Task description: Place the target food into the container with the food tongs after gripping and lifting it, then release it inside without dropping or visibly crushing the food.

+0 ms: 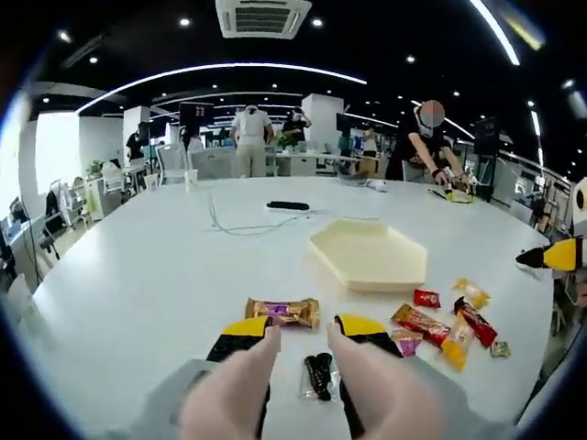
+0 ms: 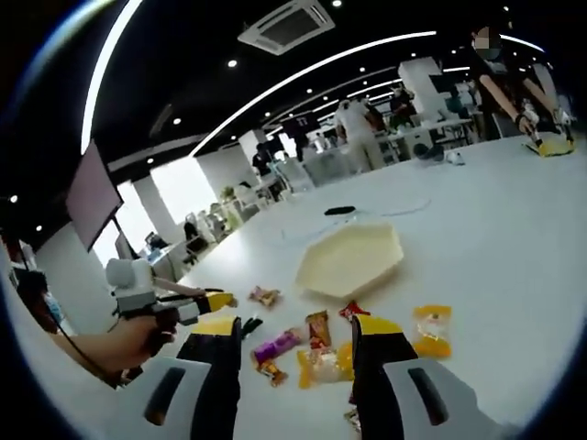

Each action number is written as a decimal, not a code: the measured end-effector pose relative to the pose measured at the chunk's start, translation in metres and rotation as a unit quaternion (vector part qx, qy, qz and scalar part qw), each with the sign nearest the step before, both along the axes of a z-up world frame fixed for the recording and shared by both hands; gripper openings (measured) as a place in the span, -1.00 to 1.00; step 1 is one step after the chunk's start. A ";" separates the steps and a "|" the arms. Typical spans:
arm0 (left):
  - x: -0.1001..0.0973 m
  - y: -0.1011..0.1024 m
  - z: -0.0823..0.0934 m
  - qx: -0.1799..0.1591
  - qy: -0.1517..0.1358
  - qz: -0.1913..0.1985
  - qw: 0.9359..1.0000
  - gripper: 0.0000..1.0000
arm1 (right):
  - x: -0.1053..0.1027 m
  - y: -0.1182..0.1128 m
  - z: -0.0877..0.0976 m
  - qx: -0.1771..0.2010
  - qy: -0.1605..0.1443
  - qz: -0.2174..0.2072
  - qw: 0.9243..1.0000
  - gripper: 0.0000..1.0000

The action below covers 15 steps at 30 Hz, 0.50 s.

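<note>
Both my tools hang open over a white surface (image 1: pixel 138 275) strewn with wrapped snacks.

In the left gripper view, my left tool (image 1: pixel 300 336) stands with its yellow-tipped jaws apart and nothing between them; a gold-and-purple wrapped candy (image 1: pixel 283 311) lies just beyond the tips, a dark clear-wrapped piece (image 1: pixel 317 376) between the jaws lower down. In the right gripper view, my right tool (image 2: pixel 298 335) is likewise spread and empty, with a purple-wrapped candy (image 2: pixel 275 346) and yellow packets (image 2: pixel 323 363) lying between and ahead of its jaws. Farther out sits the cream hexagonal container (image 1: pixel 371 256), empty, the loose sweets near its closer edge. People work at desks beyond.
</note>
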<state>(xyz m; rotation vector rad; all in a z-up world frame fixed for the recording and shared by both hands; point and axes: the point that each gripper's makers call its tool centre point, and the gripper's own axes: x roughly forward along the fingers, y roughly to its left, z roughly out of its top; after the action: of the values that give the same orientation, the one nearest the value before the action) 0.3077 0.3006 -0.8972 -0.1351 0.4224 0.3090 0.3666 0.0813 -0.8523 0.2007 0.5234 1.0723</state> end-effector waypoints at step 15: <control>-0.005 -0.024 -0.034 -0.004 0.050 -0.002 0.999 -0.49 | 0.001 -0.016 0.002 -0.007 -0.006 -0.007 1.000 -0.04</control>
<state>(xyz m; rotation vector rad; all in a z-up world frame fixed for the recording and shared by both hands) 0.3026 0.2763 -0.9311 -0.1267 0.5236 0.3118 0.3674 0.0652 -0.8500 0.1857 0.5169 1.0558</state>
